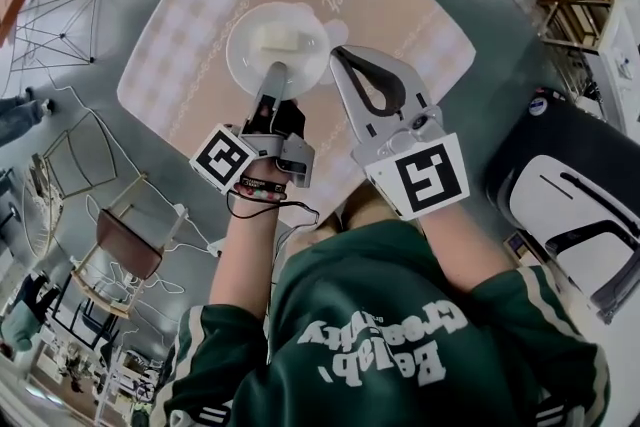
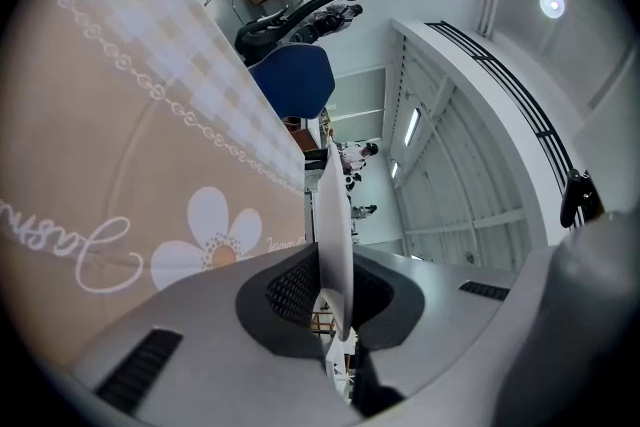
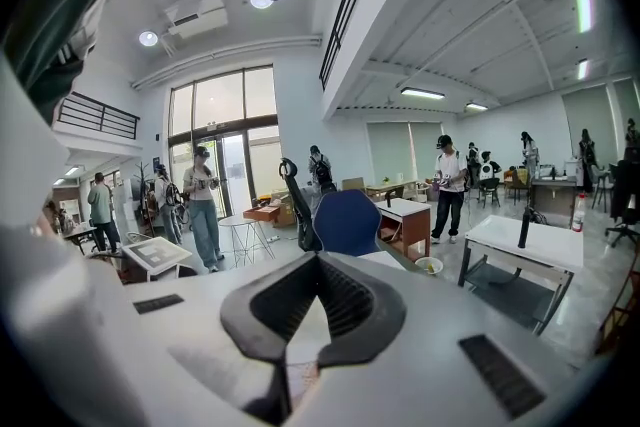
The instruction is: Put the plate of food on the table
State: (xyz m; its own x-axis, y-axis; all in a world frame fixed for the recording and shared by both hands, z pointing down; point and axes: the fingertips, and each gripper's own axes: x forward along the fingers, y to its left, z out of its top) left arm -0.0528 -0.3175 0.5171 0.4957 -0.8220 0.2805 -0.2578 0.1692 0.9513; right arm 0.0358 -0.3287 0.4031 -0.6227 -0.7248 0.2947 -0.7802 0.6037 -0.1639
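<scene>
Round white plate at upper centre, pale blocky food on it, over a round-cornered bench under peach checked cloth with daisy print and looping script. Thin plate rim pinched between the ribbed dark pads of the left tool. Just right of it, right tool, smooth grey, tips together around an empty loop.

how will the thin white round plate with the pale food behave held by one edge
The thin white round plate seems stiff: it holds flat out from the left gripper, which pinches only its rim. It probably wants to twist, with the pale food block sitting beyond the grip. The food may slide if it tilts.
</scene>
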